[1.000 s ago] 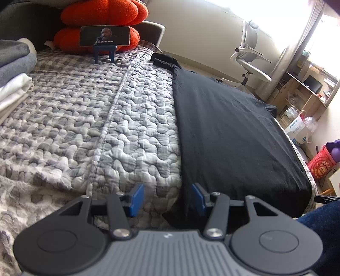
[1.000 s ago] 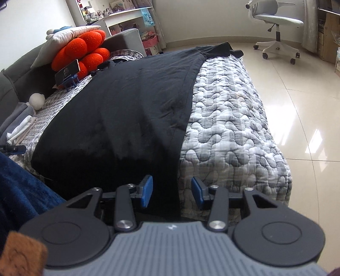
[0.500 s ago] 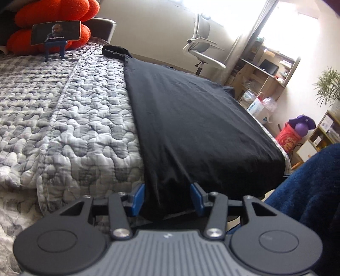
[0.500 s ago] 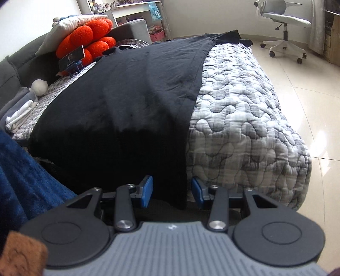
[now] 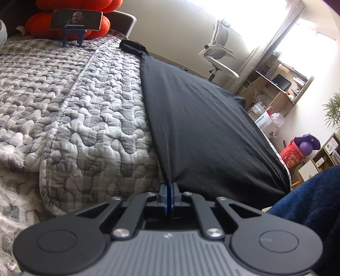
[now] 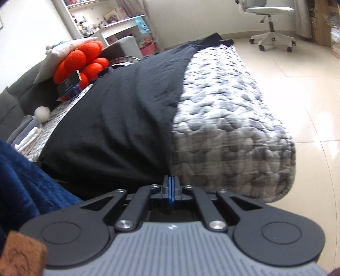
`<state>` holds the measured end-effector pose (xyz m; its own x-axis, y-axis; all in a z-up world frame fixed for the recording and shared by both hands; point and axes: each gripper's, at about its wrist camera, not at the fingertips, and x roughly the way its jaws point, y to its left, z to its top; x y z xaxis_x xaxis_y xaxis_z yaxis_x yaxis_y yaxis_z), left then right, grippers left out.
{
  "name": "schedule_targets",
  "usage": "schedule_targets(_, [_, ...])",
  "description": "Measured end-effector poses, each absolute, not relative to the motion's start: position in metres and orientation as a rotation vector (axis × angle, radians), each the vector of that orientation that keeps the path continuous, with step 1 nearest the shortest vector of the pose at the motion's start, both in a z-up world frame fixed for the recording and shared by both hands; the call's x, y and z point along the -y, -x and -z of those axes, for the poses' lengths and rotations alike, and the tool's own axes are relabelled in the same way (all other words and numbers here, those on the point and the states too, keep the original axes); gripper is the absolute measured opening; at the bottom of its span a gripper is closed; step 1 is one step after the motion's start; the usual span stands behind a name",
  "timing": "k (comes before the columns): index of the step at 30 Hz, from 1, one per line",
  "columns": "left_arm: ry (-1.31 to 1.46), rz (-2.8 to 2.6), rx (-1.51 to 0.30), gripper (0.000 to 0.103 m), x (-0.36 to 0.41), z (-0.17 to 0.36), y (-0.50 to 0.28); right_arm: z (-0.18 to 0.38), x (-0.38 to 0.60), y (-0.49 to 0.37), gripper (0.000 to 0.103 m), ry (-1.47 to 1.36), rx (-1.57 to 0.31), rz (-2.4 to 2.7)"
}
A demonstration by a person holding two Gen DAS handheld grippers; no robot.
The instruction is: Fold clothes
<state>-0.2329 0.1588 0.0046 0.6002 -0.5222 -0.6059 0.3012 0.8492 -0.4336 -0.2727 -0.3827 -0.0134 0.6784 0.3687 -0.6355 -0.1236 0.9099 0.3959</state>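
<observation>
A black garment (image 5: pixel 201 118) lies spread lengthwise over the grey quilted bed (image 5: pixel 85 102), its near hem hanging over the bed's front edge. My left gripper (image 5: pixel 169 187) is shut on the garment's near left corner, and the cloth pulls into a taut ridge from the blue pads. In the right wrist view the same black garment (image 6: pixel 127 118) covers the left half of the bed (image 6: pixel 223 118). My right gripper (image 6: pixel 171 183) is shut on its near right corner at the bed's front edge.
An orange cushion (image 5: pixel 70 19) with a phone on a blue stand (image 5: pixel 75 20) sits at the bed's head. Folded clothes (image 6: pixel 29 135) lie at the left side. A white office chair (image 6: pixel 269 21) stands on the tiled floor. A person's blue sleeve (image 6: pixel 23 176) is close by.
Both grippers went from open around the garment's near hem to shut on its corners. The cloth at the left corner is now pulled taut.
</observation>
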Motion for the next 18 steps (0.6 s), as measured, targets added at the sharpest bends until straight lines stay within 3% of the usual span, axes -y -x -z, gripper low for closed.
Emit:
schedule_targets(2, [0.302,0.493,-0.775,0.003,-0.159,-0.011,0.238,0.014,0.381,0.269,0.001,-0.331,-0.786,-0.276])
schedule_targets(6, [0.266,0.474,-0.778,0.002,-0.161,-0.014,0.240,0.007,0.364,0.270,0.013,-0.217,-0.773,-0.232])
schedule_targets(13, [0.247,0.449,-0.807,0.002,-0.162,-0.005,0.240,0.000,0.347,0.277,0.013,-0.193,-0.726,-0.250])
schedule_targets(16, [0.242,0.443,-0.812,0.002,-0.160,-0.004,0.241,0.009,0.334,0.266,0.026,-0.135,-0.756,-0.215])
schedule_targets(18, [0.239,0.439,-0.814,0.002,-0.159,-0.003,0.241,0.015,0.326,0.259,0.041,-0.099,-0.772,-0.184])
